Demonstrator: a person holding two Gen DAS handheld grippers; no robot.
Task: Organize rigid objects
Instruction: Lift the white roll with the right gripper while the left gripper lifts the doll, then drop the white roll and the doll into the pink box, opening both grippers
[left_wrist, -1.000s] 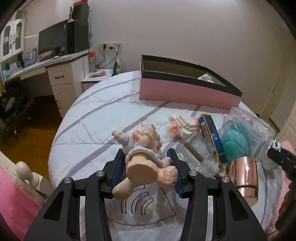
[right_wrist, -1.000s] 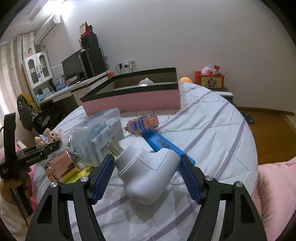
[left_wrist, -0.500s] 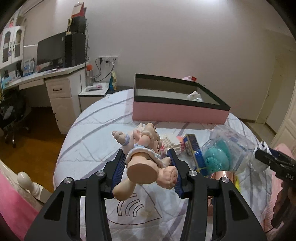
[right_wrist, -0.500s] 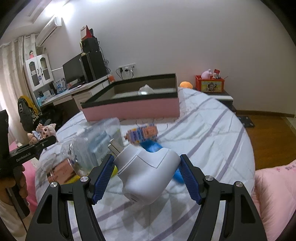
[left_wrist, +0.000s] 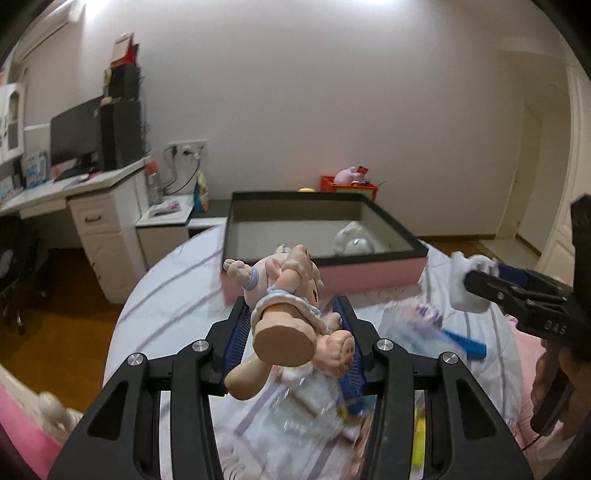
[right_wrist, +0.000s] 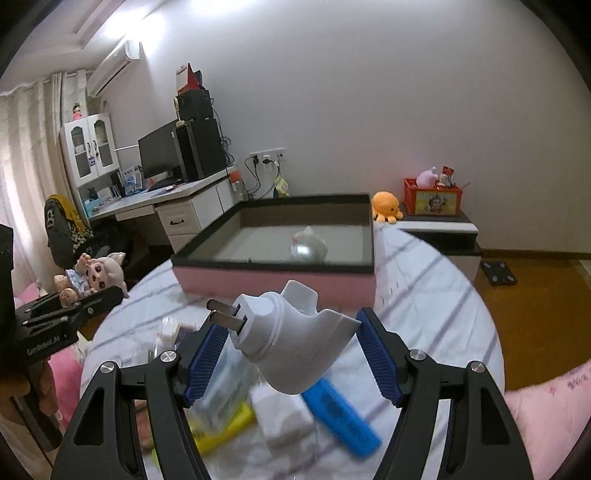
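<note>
While both loads are rising off the bed nearer the pink black-rimmed box (left_wrist: 373, 275), the left gripper (left_wrist: 291, 332) is clamping the pale plastic doll (left_wrist: 284, 295) and the right gripper (right_wrist: 291, 350) is clamping the white plastic plug adapter (right_wrist: 295, 347); deposit is imminent.

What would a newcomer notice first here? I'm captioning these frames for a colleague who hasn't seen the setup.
Probably the doll clamped in the left gripper, raised above the bed. Next, the white plug adapter in the right gripper. Beyond both sits the pink open box on the bed, one whitish item inside.
</note>
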